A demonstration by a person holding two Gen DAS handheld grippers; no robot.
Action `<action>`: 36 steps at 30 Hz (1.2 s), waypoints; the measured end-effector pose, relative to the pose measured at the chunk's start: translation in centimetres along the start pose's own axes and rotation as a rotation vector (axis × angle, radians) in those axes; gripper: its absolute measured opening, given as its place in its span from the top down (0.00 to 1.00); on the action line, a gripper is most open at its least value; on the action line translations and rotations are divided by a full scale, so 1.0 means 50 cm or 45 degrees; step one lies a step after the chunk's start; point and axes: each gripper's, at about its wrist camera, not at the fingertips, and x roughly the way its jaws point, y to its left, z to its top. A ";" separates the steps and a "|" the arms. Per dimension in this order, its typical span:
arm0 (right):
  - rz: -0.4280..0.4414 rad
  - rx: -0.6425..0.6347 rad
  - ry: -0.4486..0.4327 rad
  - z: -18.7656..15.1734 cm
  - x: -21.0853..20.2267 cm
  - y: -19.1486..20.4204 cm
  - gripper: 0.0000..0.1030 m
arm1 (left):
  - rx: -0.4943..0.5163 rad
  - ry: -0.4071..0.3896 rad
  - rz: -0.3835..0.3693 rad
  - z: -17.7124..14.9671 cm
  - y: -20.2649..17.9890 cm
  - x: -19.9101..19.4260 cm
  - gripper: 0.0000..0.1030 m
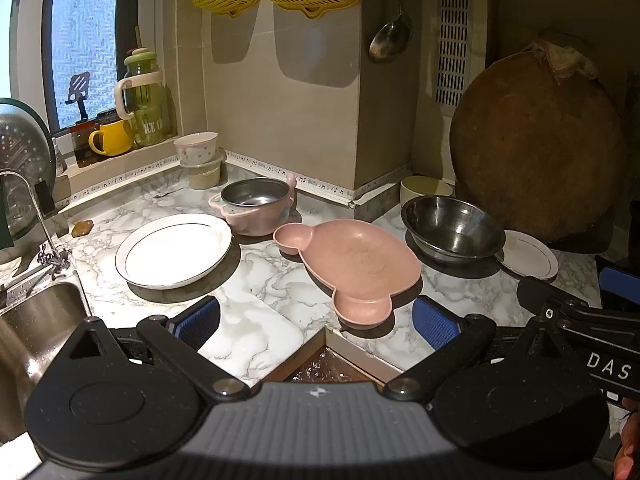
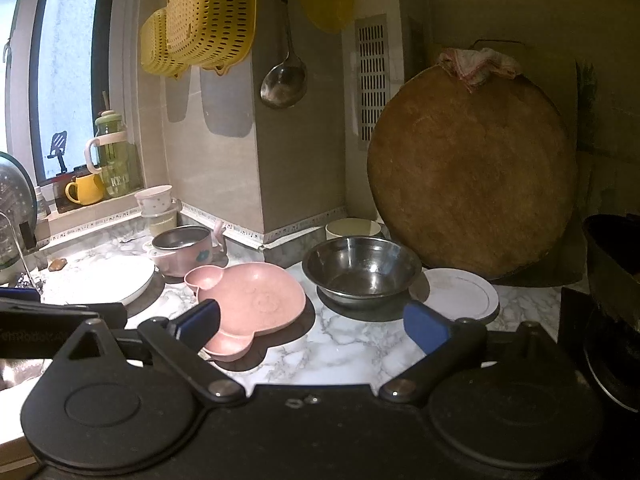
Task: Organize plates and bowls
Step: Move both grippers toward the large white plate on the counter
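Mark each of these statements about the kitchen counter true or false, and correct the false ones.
1. The large white gold-rimmed plate lies nearest the steel sink. True.
2. The pink mouse-shaped plastic dish is stacked inside the shiny steel bowl. False: it lies on the marble counter, left of that bowl.
3. Both tools, left and right, are open and empty. True.
4. The round wooden chopping board lies flat. False: it leans upright against the wall.
5. The small white plate lies right of the steel bowl. True.
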 end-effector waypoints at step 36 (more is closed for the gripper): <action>0.046 -0.115 -0.002 0.014 0.034 0.068 0.00 | -0.093 0.011 0.027 0.011 0.069 0.030 0.00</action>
